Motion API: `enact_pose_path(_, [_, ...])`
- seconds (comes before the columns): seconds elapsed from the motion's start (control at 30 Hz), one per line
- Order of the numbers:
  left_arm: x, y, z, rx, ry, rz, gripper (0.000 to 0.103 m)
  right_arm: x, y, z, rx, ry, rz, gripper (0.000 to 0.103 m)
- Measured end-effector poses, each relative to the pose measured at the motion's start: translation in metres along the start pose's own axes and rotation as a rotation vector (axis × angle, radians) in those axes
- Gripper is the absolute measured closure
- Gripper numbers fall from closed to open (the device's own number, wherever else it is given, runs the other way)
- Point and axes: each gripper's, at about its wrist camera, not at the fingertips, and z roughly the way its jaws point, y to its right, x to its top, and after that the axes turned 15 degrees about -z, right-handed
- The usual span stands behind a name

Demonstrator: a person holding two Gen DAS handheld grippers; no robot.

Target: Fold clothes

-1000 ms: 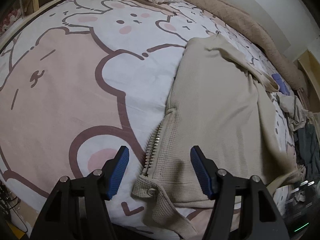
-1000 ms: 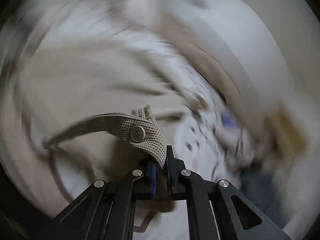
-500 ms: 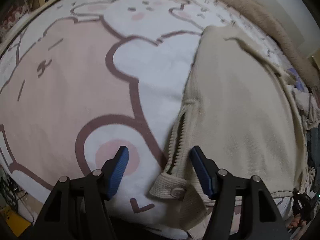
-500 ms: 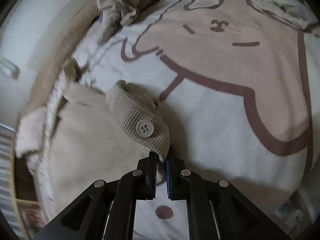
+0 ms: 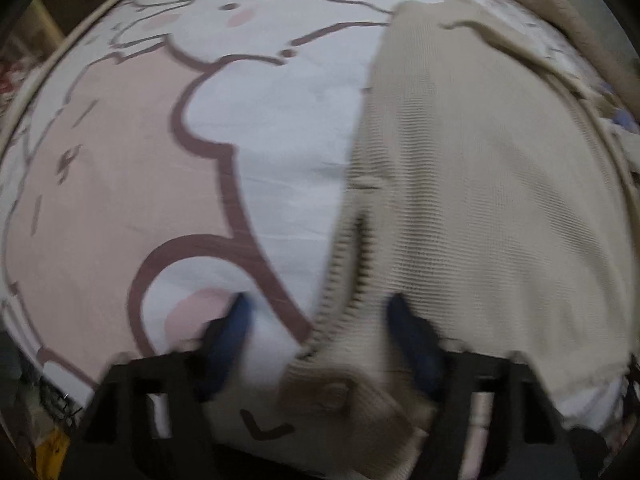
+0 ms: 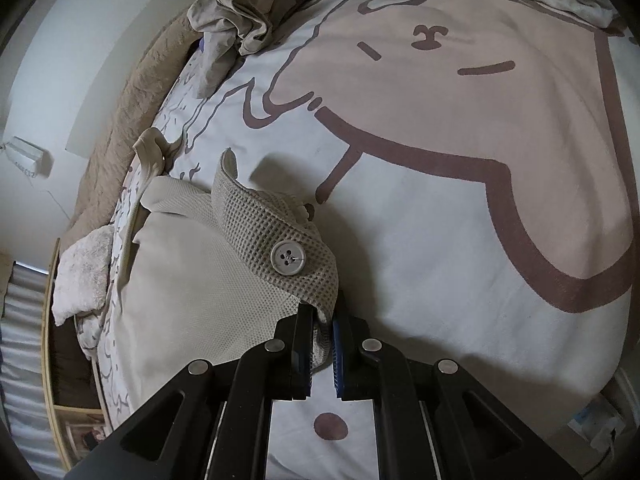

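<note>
A beige waffle-knit garment (image 5: 480,184) lies spread on the cartoon-print bed cover (image 5: 140,168). My left gripper (image 5: 320,320) is open, low over the garment's near zipper corner, its blue pads either side of the edge; this view is blurred. In the right wrist view the same garment (image 6: 192,300) shows a buttoned waistband corner (image 6: 280,240) with a grey button (image 6: 288,258). My right gripper (image 6: 320,320) is shut on that waistband corner, holding it just above the bed cover (image 6: 460,220).
A heap of other clothes (image 6: 240,4) lies at the far edge of the bed. A brown blanket (image 6: 132,112) runs along the wall side. A fluffy white pillow (image 6: 80,276) sits at the left by the bed's edge.
My left gripper has dropped closer to the garment's zipper corner. My right gripper stays shut on the waistband corner and has shifted only slightly since half a second ago.
</note>
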Motion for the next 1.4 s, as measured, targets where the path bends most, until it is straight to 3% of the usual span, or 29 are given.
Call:
enact_pose_path(0.03, [0.001, -0.002, -0.002, -0.029, -0.015, -0.005, 0.084, 0.000, -0.001, 0.000, -0.002, 0.002, -0.003, 0.096])
enact_pose_path(0.13, [0.004, -0.010, -0.006, -0.117, -0.059, -0.019, 0.097, 0.001, -0.004, -0.001, -0.008, 0.007, -0.014, 0.096])
enact_pose_path(0.23, [0.019, -0.026, -0.015, -0.202, -0.085, -0.092, 0.097, 0.000, -0.014, -0.010, -0.015, 0.038, -0.039, 0.095])
enact_pose_path(0.3, [0.029, -0.036, -0.027, -0.224, -0.059, -0.112, 0.097, -0.002, -0.027, -0.021, 0.052, 0.074, -0.061, 0.096])
enact_pose_path(0.4, [0.039, -0.049, -0.052, -0.209, 0.031, -0.109, 0.097, -0.008, -0.054, -0.040, 0.168, 0.099, -0.087, 0.096])
enact_pose_path(0.5, [0.038, -0.052, -0.080, -0.219, 0.085, -0.108, 0.097, -0.017, -0.076, -0.062, 0.209, 0.134, -0.124, 0.096])
enact_pose_path(0.63, [0.021, -0.066, -0.127, -0.244, 0.125, -0.091, 0.097, -0.036, -0.078, -0.101, 0.274, 0.177, -0.095, 0.096])
enact_pose_path(0.73, [0.007, -0.068, -0.126, -0.217, 0.087, -0.038, 0.097, -0.050, -0.064, -0.114, 0.219, 0.185, -0.098, 0.096])
enact_pose_path(0.87, [-0.007, -0.052, -0.059, -0.097, -0.080, 0.006, 0.097, -0.061, -0.034, -0.069, 0.031, 0.019, -0.073, 0.096])
enact_pose_path(0.93, [-0.009, -0.044, -0.034, -0.020, -0.091, 0.023, 0.087, -0.067, -0.021, -0.041, -0.038, -0.077, -0.020, 0.096])
enact_pose_path(1.0, [-0.007, -0.040, -0.031, 0.020, -0.076, 0.025, 0.079, -0.068, -0.021, -0.040, -0.072, -0.083, -0.018, 0.089])
enact_pose_path(1.03, [-0.005, -0.040, -0.035, 0.025, -0.065, 0.022, 0.072, -0.068, -0.020, -0.040, -0.088, -0.085, -0.018, 0.081])
enact_pose_path(1.13, [0.002, -0.042, -0.059, 0.064, 0.033, 0.042, 0.061, -0.069, -0.021, -0.048, -0.139, -0.066, -0.032, 0.032])
enact_pose_path(1.27, [0.021, -0.038, -0.117, 0.076, 0.240, 0.086, 0.060, -0.067, -0.029, -0.094, -0.269, 0.093, -0.117, 0.029])
enact_pose_path(1.3, [0.028, -0.034, -0.134, 0.066, 0.296, 0.101, 0.054, -0.065, -0.035, -0.107, -0.295, 0.144, -0.144, 0.029])
enact_pose_path(1.4, [0.059, 0.007, -0.174, -0.017, 0.438, 0.209, 0.041, -0.045, -0.068, -0.127, -0.217, 0.277, -0.257, 0.029])
